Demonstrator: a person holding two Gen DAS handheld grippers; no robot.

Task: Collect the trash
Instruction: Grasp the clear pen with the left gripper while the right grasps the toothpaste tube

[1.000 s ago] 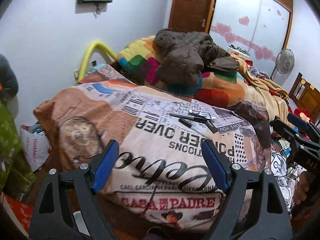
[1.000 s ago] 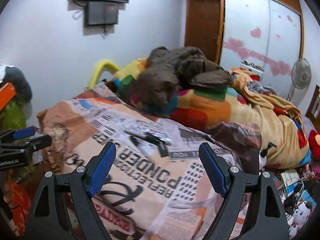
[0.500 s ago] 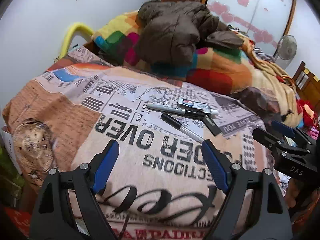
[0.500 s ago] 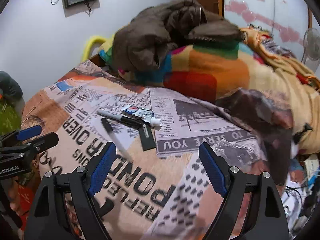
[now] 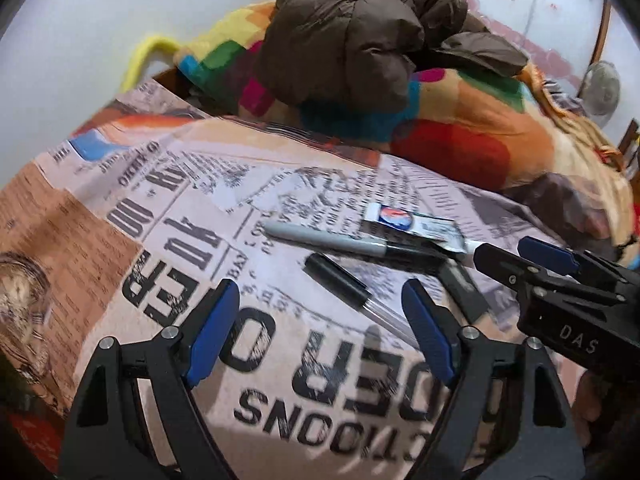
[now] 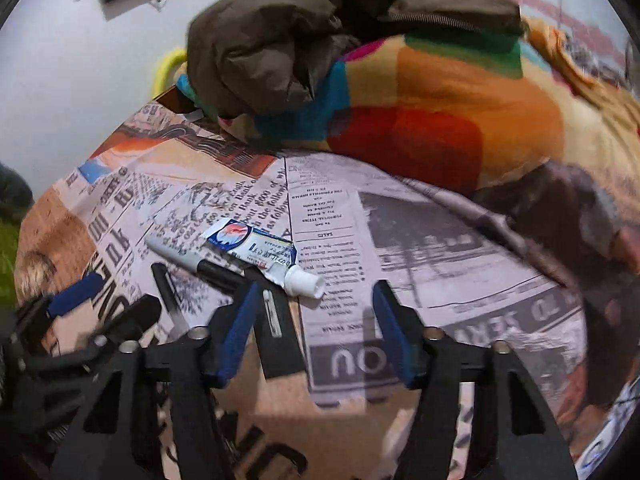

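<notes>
Bedroom, white walls. Bed covered by a newspaper-print blanket [image 5: 168, 240], with a multicoloured patchwork blanket [image 6: 440, 120] heaped at the far end and a brown puffer jacket [image 5: 352, 28] piled on top of it. Yellow curved bed rail [image 5: 148, 52] showing at the far left corner against the wall.

Small cluster of trash lying on the newspaper-print blanket, all placed here relative to a flattened toothpaste tube [image 6: 260, 256] with a white cap. Just beside the tube, on its near side and roughly parallel: a grey marker [image 5: 344, 242] with a black cap, its capped end touching or tucked under the tube. Nearer still: a pen [image 5: 348, 286] with a black cap and clear barrel, lying apart from the marker. Below the tube's cap end: a flat black strip [image 6: 276, 328], dark and rectangular.

Left gripper [image 5: 320, 332] hovering low above the blanket, blue pads wide apart, jaws just narrowed a little, nothing gripped; pen barrel lying between and beyond the tips.

Right gripper [image 6: 312, 328] just short of the tube's cap, jaws just been closing to about half width, nothing pinched; the black strip lying under the left pad, bare blanket between the tips. Contact with the strip impossible to tell.
</notes>
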